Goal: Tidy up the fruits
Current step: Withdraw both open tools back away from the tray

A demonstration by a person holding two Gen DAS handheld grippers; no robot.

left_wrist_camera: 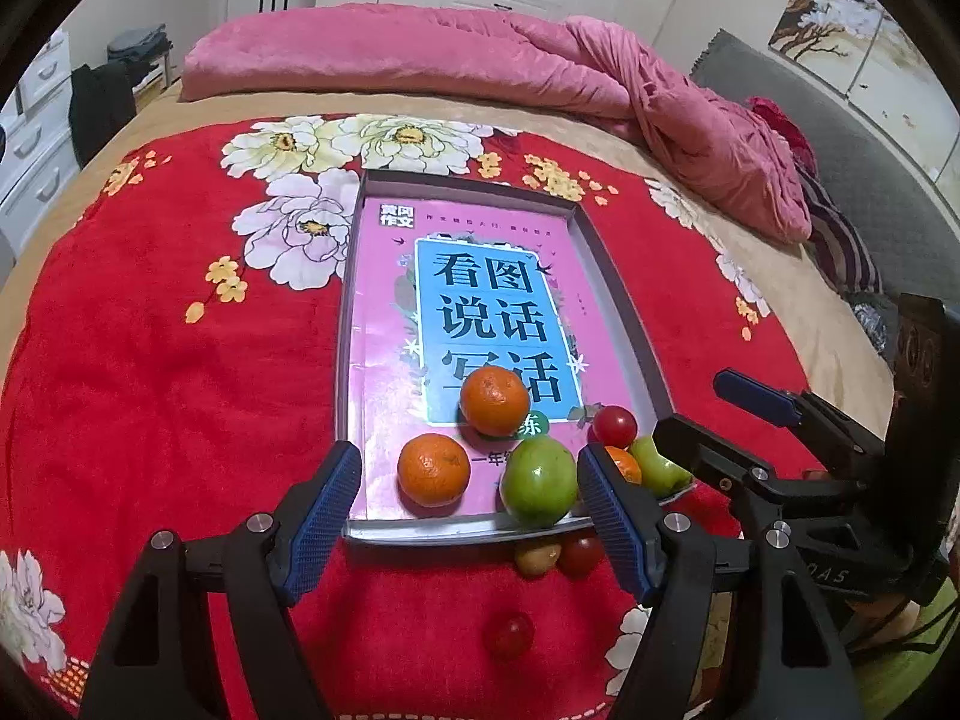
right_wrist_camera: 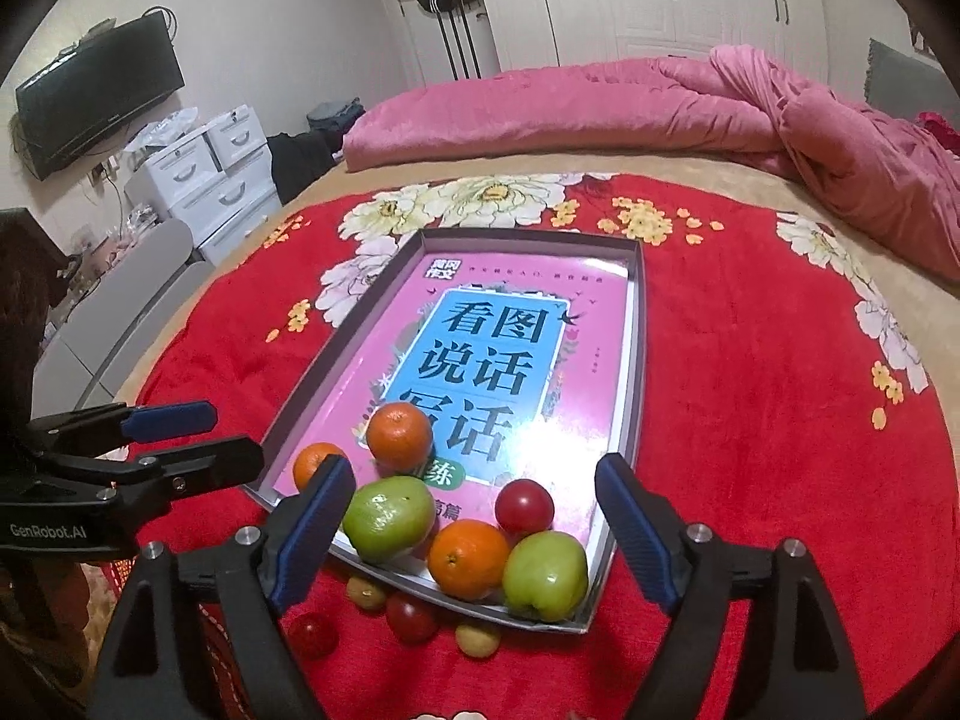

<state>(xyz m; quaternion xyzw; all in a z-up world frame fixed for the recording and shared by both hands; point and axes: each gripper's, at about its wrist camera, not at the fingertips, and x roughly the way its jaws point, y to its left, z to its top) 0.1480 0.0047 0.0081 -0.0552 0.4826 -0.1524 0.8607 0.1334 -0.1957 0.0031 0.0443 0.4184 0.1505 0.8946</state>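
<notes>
A grey tray (left_wrist_camera: 624, 300) (right_wrist_camera: 636, 360) lined with a pink book lies on the red blanket. In it sit three oranges (left_wrist_camera: 433, 469) (left_wrist_camera: 494, 399) (right_wrist_camera: 468, 558), two green apples (left_wrist_camera: 539, 480) (right_wrist_camera: 545, 576) and a red tomato (right_wrist_camera: 524, 506). On the blanket in front of the tray lie two red tomatoes (right_wrist_camera: 410, 617) (right_wrist_camera: 312, 633) and two small yellowish fruits (right_wrist_camera: 365, 594) (right_wrist_camera: 477, 638). My left gripper (left_wrist_camera: 468, 510) is open and empty just before the tray's near edge. My right gripper (right_wrist_camera: 474, 516) is open and empty above the near fruits.
The tray rests on a red floral blanket (left_wrist_camera: 150, 390) over a bed. A pink quilt (left_wrist_camera: 480, 54) is bunched at the far side. A white drawer unit (right_wrist_camera: 204, 180) and a TV (right_wrist_camera: 96, 102) stand to the left of the bed.
</notes>
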